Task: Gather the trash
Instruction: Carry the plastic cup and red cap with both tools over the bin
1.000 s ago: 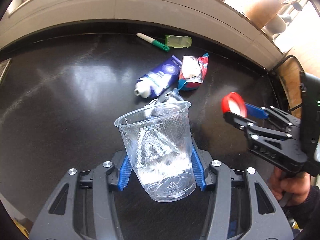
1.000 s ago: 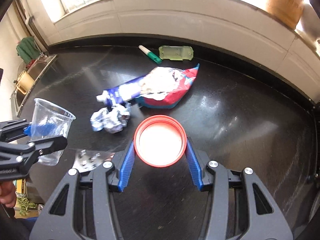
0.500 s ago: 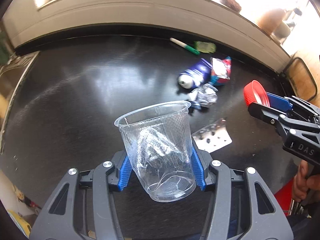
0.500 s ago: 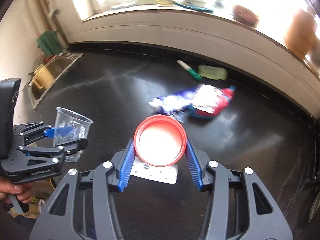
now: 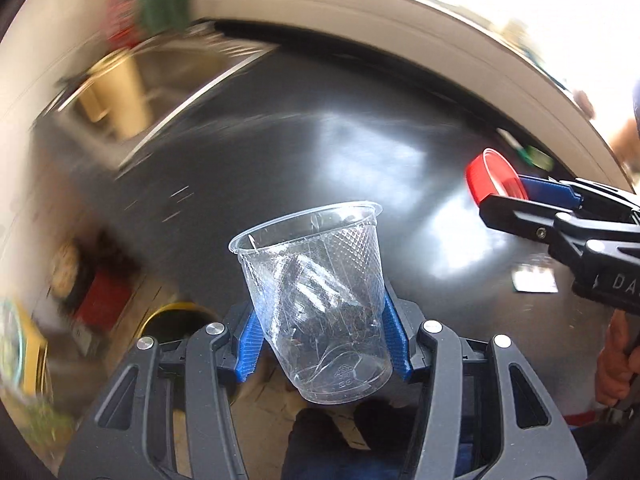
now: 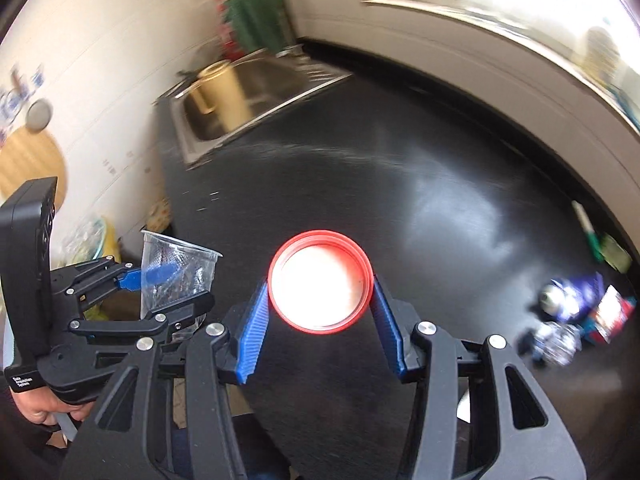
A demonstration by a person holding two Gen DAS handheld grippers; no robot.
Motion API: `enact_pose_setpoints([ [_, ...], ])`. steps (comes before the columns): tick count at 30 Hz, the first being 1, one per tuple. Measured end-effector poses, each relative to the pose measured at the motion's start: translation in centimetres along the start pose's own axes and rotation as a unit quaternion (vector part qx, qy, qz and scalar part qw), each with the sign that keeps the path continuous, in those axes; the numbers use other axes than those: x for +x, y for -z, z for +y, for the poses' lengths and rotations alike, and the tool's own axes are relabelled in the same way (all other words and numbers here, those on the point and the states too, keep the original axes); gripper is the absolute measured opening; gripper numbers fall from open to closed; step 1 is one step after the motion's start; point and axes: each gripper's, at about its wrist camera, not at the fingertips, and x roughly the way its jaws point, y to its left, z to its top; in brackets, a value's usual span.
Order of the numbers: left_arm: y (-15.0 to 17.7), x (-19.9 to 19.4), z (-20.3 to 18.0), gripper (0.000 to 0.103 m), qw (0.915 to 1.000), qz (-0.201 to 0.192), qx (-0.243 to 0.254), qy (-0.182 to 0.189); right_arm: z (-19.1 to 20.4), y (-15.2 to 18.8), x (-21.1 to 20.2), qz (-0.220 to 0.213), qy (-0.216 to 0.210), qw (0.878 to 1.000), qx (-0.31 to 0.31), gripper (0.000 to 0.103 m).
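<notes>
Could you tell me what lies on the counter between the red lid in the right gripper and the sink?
Nothing: in the right wrist view the black counter is bare from the red lid up to the sink.

clear diamond-embossed cup (image 5: 320,300), red lid (image 6: 320,286)

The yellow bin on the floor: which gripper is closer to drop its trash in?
Probably left. The left gripper holds the plastic cup past the counter edge, beside the yellow bin. The right gripper, holding the red lid, sits over the counter.
</notes>
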Motion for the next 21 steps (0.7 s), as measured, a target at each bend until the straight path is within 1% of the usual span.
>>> enact_pose_setpoints([
  [3,1.9,-0.6,4.2,0.051,0.9988,0.003,-0.044,-0.022,4.3,-0.9,2.6,0.025,-0.040,0.998,-0.029,0.049],
  [4,3.1,-0.8,6.3,0.051,0.9973,0.007,-0.066,-0.034,5.6,-1.0,3.5,0.034,-0.051,0.997,-0.037,0.049],
  [5,3.6,-0.8,7.4,0.051,0.9962,0.009,-0.077,-0.040,7.5,-1.3,4.6,0.046,-0.067,0.996,-0.048,0.049],
  [7,5.5,-1.0,10.2,0.051,0.9927,0.015,-0.107,-0.053,10.1,-1.4,6.1,0.061,-0.085,0.993,-0.064,0.049],
  [8,6.4,-1.0,11.5,0.051,0.9907,0.018,-0.122,-0.057,12.0,-1.5,7.2,0.071,-0.095,0.990,-0.077,0.049],
  [12,9.8,-0.7,16.0,0.051,0.9834,0.029,-0.167,-0.064,17.2,-1.5,10.4,0.105,-0.120,0.981,-0.106,0.049],
  [14,10.8,-0.1,17.6,0.051,0.9808,0.032,-0.182,-0.063,19.9,-1.2,12.7,0.126,-0.129,0.977,-0.115,0.049],
  [16,12.0,0.6,19.3,0.051,0.9783,0.035,-0.194,-0.063,21.4,-1.1,14.5,0.142,-0.131,0.974,-0.120,0.049],
  [21,13.5,3.3,22.2,0.051,0.9740,0.040,-0.217,-0.051,24.6,-0.9,19.3,0.168,-0.120,0.968,-0.142,0.049],
])
